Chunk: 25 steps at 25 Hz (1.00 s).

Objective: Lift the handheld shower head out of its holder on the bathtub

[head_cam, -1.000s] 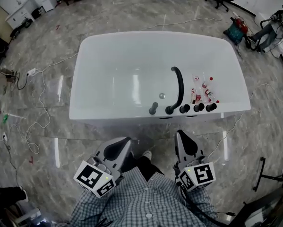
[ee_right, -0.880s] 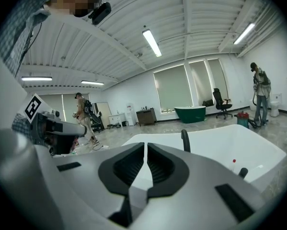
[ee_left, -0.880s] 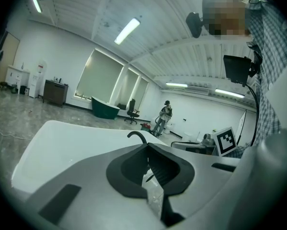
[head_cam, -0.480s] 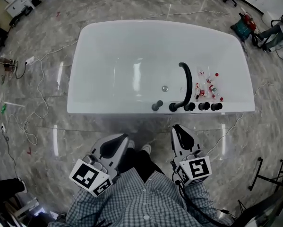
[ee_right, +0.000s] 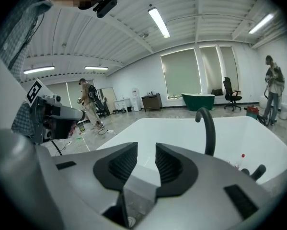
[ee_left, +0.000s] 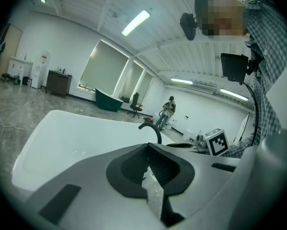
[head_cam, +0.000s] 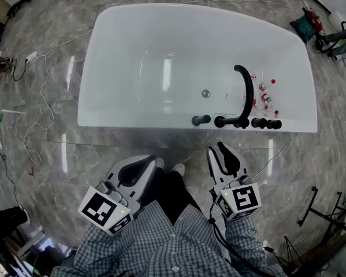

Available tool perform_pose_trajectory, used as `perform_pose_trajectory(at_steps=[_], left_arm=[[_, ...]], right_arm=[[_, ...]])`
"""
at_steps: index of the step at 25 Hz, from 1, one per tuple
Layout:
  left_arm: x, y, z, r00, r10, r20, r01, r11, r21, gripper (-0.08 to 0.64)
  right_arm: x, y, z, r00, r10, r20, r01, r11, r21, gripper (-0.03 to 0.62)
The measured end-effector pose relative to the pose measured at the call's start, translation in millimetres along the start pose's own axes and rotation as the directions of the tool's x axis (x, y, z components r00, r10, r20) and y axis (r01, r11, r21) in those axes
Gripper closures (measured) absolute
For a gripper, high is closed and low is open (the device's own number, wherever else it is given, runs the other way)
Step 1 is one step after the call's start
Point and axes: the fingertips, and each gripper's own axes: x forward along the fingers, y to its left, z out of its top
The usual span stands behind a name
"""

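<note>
The left hand-held gripper hangs above the floor in front of the white bathtub, its jaws pressed together with nothing between them. On the tub's near rim the handheld shower head sits in its holder, just left of the black arched faucet. The right hand-held gripper is short of that rim, not touching the shower head. Its jaws have just been opening and stand partly apart, empty. Small bottles lie inside the tub at the right.

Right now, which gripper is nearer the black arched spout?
Right. The right gripper is short of the black arched spout, nearly in line; the left gripper is farther left.
</note>
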Motion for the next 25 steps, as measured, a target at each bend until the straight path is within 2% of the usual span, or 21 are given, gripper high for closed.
perform_pose_trajectory(at_steps=[3,7,13,25], left_arm=[[1.1,16.1,-9.1,1.0,0.008,-0.003,-0.008,1.0,-0.018,0.554],[11.0,29.9,-29.4,0.999,-0.004,-0.048,0.005,1.0,0.008,0.554],[27.5,47.7,-49.8,0.998,-0.017,-0.057,0.015,0.999,-0.04,0.553],[48.5,79.0,-60.5,0.998,-0.022,-0.052,0.018,0.998,-0.066,0.554]], right_arm=[[14.5,3.4,-14.2,0.999,0.011,-0.03,-0.011,1.0,-0.006,0.485],[36.7,0.6,-33.0,0.998,0.014,-0.068,-0.015,1.0,-0.022,0.483],[71.0,-14.3,-61.9,0.994,0.011,-0.105,-0.014,1.0,-0.023,0.468],[126.1,-38.9,-118.2,0.983,0.003,-0.184,-0.006,1.0,-0.015,0.449]])
